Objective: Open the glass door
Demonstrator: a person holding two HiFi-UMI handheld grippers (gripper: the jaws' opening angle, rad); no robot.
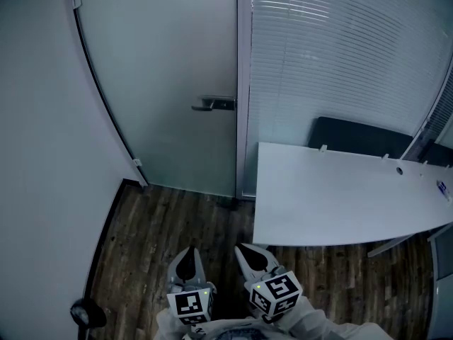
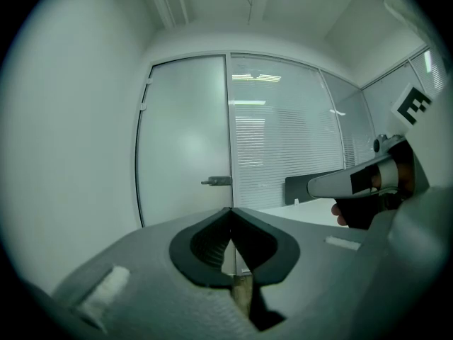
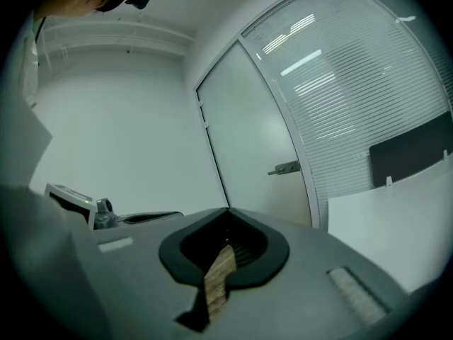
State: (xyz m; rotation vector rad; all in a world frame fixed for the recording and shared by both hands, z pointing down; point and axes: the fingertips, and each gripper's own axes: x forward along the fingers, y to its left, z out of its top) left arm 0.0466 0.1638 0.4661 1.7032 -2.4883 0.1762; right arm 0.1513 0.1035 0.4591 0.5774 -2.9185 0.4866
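Door (image 1: 163, 83) of frosted glass stood shut ahead of me, well beyond both tools, its lever handle (image 1: 212, 105) on the right edge just beside the pale frame post (image 1: 244, 83). Nothing of mine touched it.

I held my left gripper (image 1: 187, 255) low in front of my body, pointing toward the door and only slightly downward. Its fingers were pressed together at the tips with nothing between them; its own view showed the two tips (image 2: 230, 211) meeting, with only a sliver of floor in the gap lower down. My right gripper (image 1: 248, 252) sat just beside it, level with it and aimed the same way, angled a little toward the door. Its fingers were likewise closed tip to tip (image 3: 228, 210) and empty. Both marker cubes faced up at me, and my sleeves showed behind them.

Under the tools ran a dark wood-plank floor (image 1: 177, 225) reaching to the foot of the door. To my left rose a plain white wall (image 1: 42, 119). Right of the post, a glass partition carried lowered white blinds (image 1: 340, 55). A white desk (image 1: 340, 197) stood against it, its near corner close to my right gripper, with a dark panel (image 1: 354, 137) along its far edge.
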